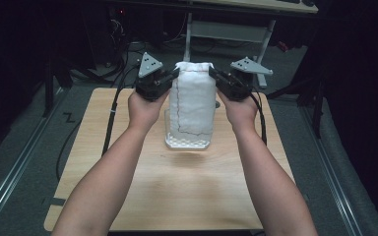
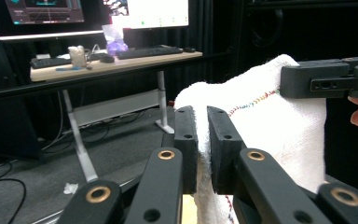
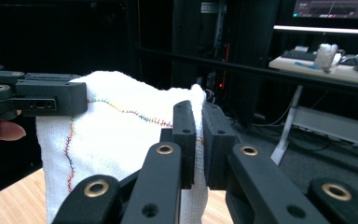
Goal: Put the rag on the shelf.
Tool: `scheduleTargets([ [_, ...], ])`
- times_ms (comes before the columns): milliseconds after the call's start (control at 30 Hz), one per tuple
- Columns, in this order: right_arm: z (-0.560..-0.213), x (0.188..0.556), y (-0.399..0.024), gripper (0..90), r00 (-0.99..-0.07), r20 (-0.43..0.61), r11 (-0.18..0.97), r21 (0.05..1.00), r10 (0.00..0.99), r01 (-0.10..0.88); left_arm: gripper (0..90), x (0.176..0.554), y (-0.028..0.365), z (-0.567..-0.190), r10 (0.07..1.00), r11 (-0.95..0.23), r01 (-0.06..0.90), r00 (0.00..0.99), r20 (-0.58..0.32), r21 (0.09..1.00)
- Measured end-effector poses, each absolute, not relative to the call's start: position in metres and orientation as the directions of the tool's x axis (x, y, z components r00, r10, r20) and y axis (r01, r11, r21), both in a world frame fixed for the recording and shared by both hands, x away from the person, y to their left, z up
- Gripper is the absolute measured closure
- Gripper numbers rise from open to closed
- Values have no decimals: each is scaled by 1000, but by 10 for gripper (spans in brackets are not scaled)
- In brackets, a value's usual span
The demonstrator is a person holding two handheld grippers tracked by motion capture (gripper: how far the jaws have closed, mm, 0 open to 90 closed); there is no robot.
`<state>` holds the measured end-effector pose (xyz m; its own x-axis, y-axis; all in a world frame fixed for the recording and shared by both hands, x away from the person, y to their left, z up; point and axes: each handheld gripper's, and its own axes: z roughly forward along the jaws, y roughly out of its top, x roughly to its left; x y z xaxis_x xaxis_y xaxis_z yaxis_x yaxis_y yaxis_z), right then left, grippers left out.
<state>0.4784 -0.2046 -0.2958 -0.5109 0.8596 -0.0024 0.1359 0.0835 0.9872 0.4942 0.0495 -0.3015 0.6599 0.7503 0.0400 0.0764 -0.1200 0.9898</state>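
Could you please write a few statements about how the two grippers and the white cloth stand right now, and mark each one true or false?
1. The left gripper is shut on a top corner of the white cloth. True.
2. The right gripper is open and clear of the cloth. False: its jaws pinch the other top corner.
3. The cloth lies flat on the wooden table. False: it hangs upright between the grippers.
4. Coloured stitching runs across the cloth. True.
5. A white perforated tray sits on the table below the cloth. True.
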Motion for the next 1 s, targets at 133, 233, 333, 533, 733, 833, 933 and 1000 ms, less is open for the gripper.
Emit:
scheduleTargets([
  [133, -299, 492, -203, 855, -514, 7, 86, 984, 858, 157, 834, 505, 50, -302, 762, -114, 97, 647, 24, 989],
  [233, -303, 498, -203, 855, -516, 23, 75, 983, 856, 169, 834, 511, 50, -304, 768, -116, 106, 640, 21, 988],
  [333, -305, 502, -201, 855, -506, -5, 100, 982, 862, 161, 834, 516, 48, -308, 771, -113, 120, 637, 11, 986],
  [533, -316, 520, -203, 854, -497, 7, 111, 972, 868, 207, 829, 529, 44, -321, 779, -149, 171, 628, 9, 974],
  [733, -327, 533, -198, 854, -497, -21, 157, 960, 868, 233, 829, 538, 44, -328, 791, -184, 188, 610, 32, 965],
  [833, -329, 539, -195, 853, -497, -23, 169, 953, 867, 251, 829, 543, 44, -333, 800, -196, 214, 599, 29, 957],
  [933, -334, 543, -191, 850, -489, -35, 188, 945, 871, 268, 816, 550, 41, -342, 811, -208, 261, 585, 17, 943],
  [1000, -340, 547, -190, 781, -474, -28, 198, 929, 880, 312, 685, 556, 40, -348, 806, -197, 332, 591, -40, 923],
])
